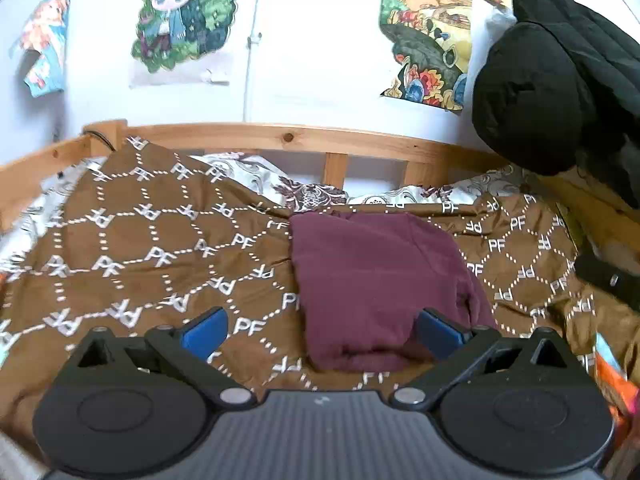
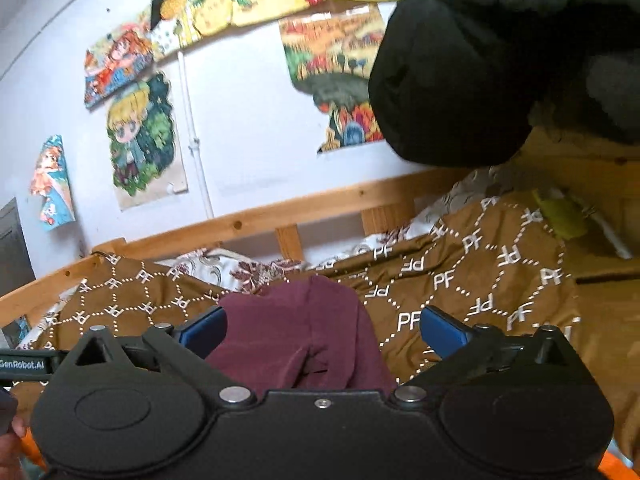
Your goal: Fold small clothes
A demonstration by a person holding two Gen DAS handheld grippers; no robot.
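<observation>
A small maroon garment (image 1: 376, 284) lies folded in a rough rectangle on the brown patterned bedspread (image 1: 160, 256). My left gripper (image 1: 322, 334) is open and empty, raised above the bed, with the garment's near edge behind its right finger. In the right wrist view the same garment (image 2: 296, 332) lies between the open fingers of my right gripper (image 2: 322, 332), which holds nothing. The brown bedspread (image 2: 480, 280) spreads around it.
A wooden bed rail (image 1: 304, 140) runs along the far side under a white wall with cartoon posters (image 1: 184, 16). A bulky black coat (image 1: 560, 80) hangs at the right, also in the right wrist view (image 2: 500, 60). A floral pillow (image 1: 280, 184) lies by the rail.
</observation>
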